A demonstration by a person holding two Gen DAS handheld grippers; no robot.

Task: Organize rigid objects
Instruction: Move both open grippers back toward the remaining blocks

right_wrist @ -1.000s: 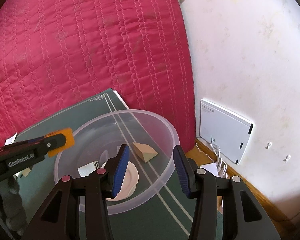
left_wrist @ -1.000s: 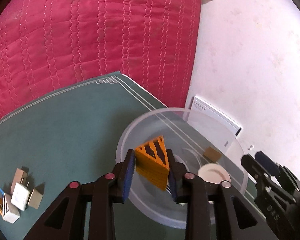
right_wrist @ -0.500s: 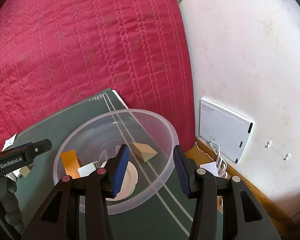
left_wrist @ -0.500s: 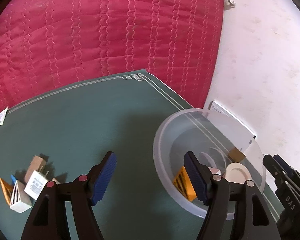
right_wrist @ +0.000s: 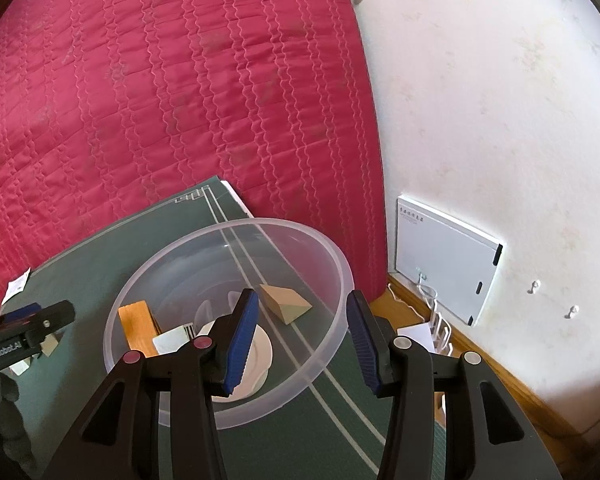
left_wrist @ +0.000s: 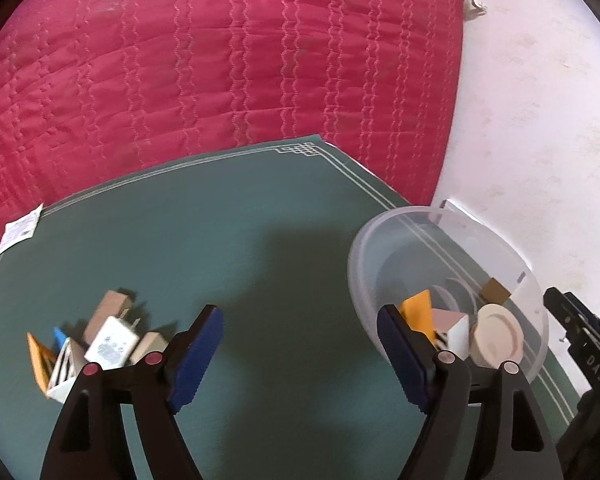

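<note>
A clear plastic bowl [left_wrist: 356, 264] stands on the green mat's right side. In it lie an orange block [left_wrist: 418, 310], a white and pink wedge [left_wrist: 454, 328], a cream round lid [left_wrist: 498, 338] and a brown block [left_wrist: 496, 290]. My left gripper [left_wrist: 300, 340] hangs over the mat left of the bowl, its jaws opening with nothing between them. A heap of small blocks and boxes [left_wrist: 108, 340] lies further left. My right gripper [right_wrist: 300, 336] hovers over the bowl [right_wrist: 332, 248], jaws apart and empty, above a tan wedge [right_wrist: 286, 304] and the orange block [right_wrist: 138, 322].
The green mat [left_wrist: 240, 240] lies on a red quilted bedspread [left_wrist: 220, 60]. A white wall [right_wrist: 500, 100] stands at the right with a white box [right_wrist: 444, 268] mounted low on it. A paper tag [left_wrist: 18, 234] sits at the mat's left corner.
My left gripper let go of the orange block, which now lies in the bowl, opened wide and moved left over the mat. The right gripper has kept still.
</note>
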